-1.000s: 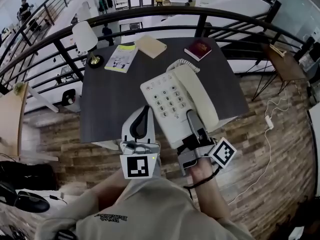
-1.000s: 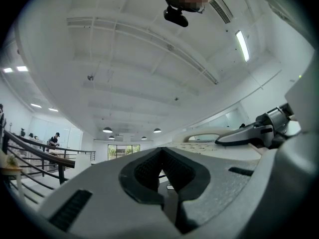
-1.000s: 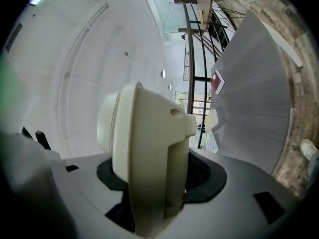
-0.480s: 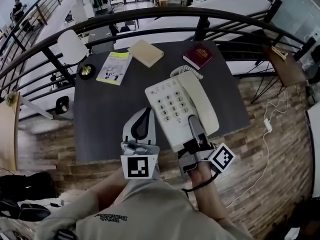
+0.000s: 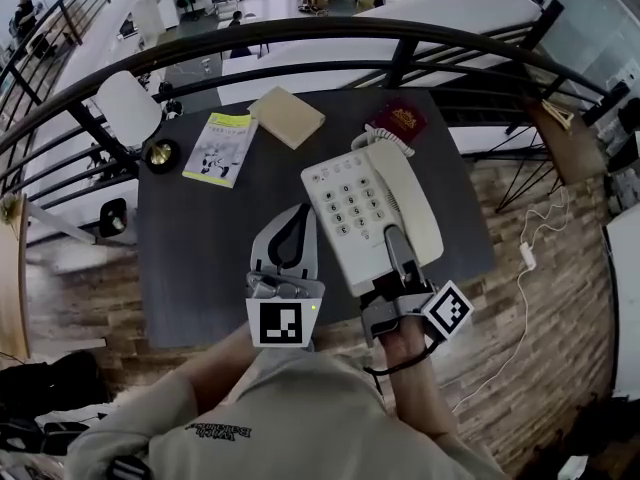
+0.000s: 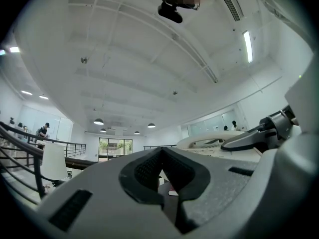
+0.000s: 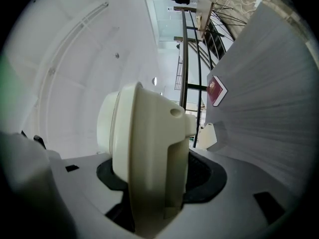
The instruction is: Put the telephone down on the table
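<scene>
Both held forward, level, right gripper [image 5: 393,240] fingers pinching telephone [image 5: 350,203], left gripper [image 5: 300,214] fingers pressed together.

Wears a loose grey-beige long-sleeved top [image 5: 300,423] with a small dark print across the chest; bears a thin black strap [image 5: 398,368] round the right wrist; shows smooth, rounded shells of pale grey moulded plastic on the left gripper [image 5: 298,211] and the right gripper [image 5: 392,236], with black ribbed pads [image 6: 147,171] lining the jaws; carries a white cube with black square markers [image 5: 280,325] behind each, the left one with a tiny green light.
</scene>
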Demonstrator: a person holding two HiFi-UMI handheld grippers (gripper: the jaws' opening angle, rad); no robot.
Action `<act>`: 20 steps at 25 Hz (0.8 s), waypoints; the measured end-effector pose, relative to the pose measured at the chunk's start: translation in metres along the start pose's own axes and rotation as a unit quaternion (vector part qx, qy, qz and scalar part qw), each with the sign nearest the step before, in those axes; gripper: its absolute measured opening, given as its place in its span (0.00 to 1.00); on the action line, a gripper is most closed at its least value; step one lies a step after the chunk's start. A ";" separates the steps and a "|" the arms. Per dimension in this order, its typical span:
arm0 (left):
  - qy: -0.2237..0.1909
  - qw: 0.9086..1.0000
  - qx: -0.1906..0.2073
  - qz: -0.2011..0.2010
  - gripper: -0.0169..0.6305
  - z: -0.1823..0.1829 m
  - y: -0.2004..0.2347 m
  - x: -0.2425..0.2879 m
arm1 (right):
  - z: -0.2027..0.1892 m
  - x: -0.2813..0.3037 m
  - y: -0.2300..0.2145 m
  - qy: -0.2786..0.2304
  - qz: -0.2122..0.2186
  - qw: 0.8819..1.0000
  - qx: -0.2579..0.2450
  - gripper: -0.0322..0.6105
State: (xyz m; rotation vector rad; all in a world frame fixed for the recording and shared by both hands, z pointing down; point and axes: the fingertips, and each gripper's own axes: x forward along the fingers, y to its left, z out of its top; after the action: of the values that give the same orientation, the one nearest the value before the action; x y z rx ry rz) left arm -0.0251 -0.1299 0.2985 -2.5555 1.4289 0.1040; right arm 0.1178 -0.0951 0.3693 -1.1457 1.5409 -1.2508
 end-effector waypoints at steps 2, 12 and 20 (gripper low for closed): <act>-0.005 1.000 -0.009 0.005 0.03 -0.002 0.007 0.007 | 0.003 0.010 -0.004 -0.002 0.000 1.000 0.002 0.46; -0.002 1.000 -0.014 0.016 0.03 -0.008 0.014 0.033 | 0.024 0.042 -0.009 0.002 0.001 1.000 0.021 0.46; 0.025 0.999 -0.013 0.032 0.03 -0.018 0.010 0.037 | 0.032 0.043 -0.016 0.015 -0.001 0.999 0.040 0.46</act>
State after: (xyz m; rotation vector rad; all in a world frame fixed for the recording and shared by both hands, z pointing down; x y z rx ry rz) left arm -0.0150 -0.1691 0.3082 -2.5497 1.5388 0.0705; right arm 0.1407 -0.1455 0.3777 -1.0810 1.4988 -1.3251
